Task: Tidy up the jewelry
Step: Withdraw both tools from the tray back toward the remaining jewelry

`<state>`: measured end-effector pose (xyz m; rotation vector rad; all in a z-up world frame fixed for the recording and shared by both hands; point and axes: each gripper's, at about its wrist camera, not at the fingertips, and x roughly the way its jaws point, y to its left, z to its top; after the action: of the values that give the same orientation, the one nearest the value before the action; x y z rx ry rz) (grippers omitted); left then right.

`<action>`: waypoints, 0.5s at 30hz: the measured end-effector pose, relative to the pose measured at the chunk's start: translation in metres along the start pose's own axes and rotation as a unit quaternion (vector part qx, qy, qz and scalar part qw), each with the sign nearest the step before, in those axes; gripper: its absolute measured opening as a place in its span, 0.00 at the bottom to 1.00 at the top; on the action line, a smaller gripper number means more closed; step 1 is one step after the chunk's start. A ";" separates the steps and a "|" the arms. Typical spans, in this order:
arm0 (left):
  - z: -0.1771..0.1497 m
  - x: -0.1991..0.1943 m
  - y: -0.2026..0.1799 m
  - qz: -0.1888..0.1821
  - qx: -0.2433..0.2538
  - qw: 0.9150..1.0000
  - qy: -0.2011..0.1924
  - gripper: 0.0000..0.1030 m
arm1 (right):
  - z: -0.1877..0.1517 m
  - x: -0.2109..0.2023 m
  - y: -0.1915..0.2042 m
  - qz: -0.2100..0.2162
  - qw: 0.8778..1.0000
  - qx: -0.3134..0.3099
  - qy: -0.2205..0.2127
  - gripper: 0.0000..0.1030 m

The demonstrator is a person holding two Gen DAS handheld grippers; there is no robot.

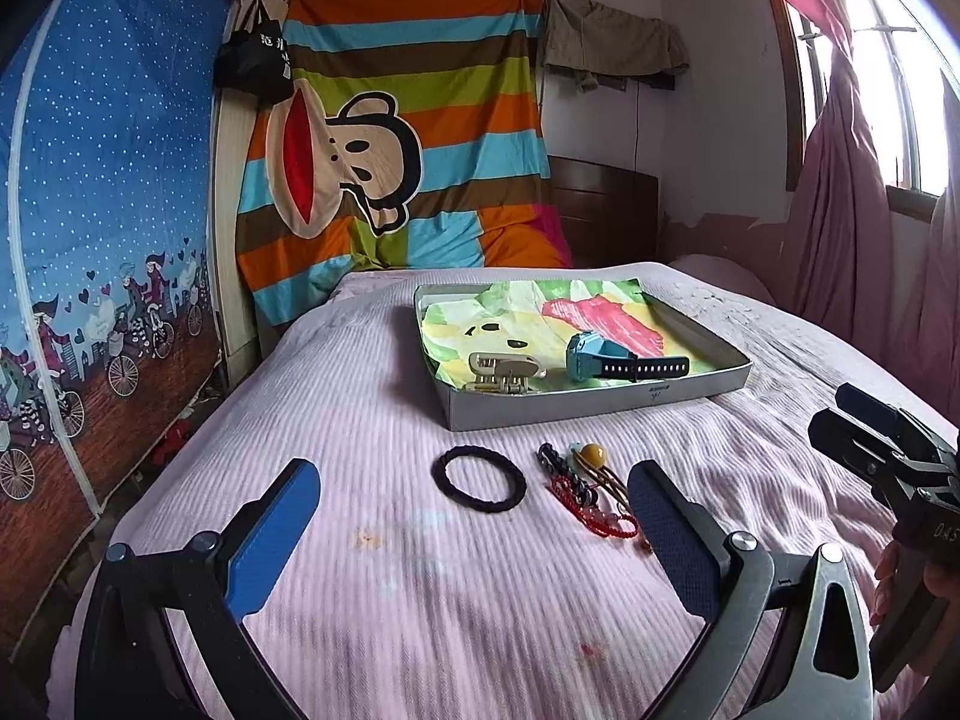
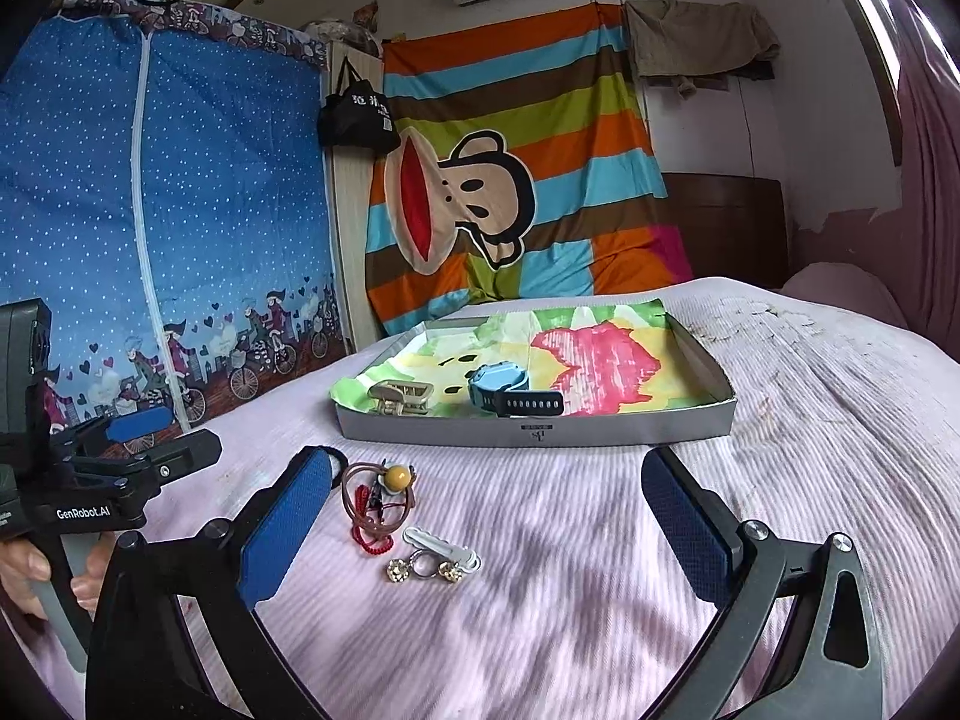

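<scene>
Two items sit in the tray [image 1: 600,405]; both your grippers, left [image 1: 474,516] and right [image 2: 486,516], hang spread, empty. Next, pinch the hair tie [image 1: 479,478], frame centre.

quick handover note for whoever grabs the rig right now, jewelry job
Left gripper: open, empty, over the bed.
Right gripper: open, empty.
In the tray: watch and hair claw.
Still on the bed: black hair tie, bead tie, red cord, white clip, ring and earrings.
Left: move those into the tray.
</scene>
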<state>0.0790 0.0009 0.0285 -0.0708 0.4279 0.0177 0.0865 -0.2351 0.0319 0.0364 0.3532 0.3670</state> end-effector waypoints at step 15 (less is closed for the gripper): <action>-0.004 0.047 0.011 -0.031 0.000 0.993 0.113 0.90 | -0.024 0.041 0.003 0.027 0.993 -0.026 0.112 0.81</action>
<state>0.1196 0.0121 0.0049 -0.0857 0.6512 -0.0527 0.1131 -0.2185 -0.0035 -0.0473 0.5659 0.4349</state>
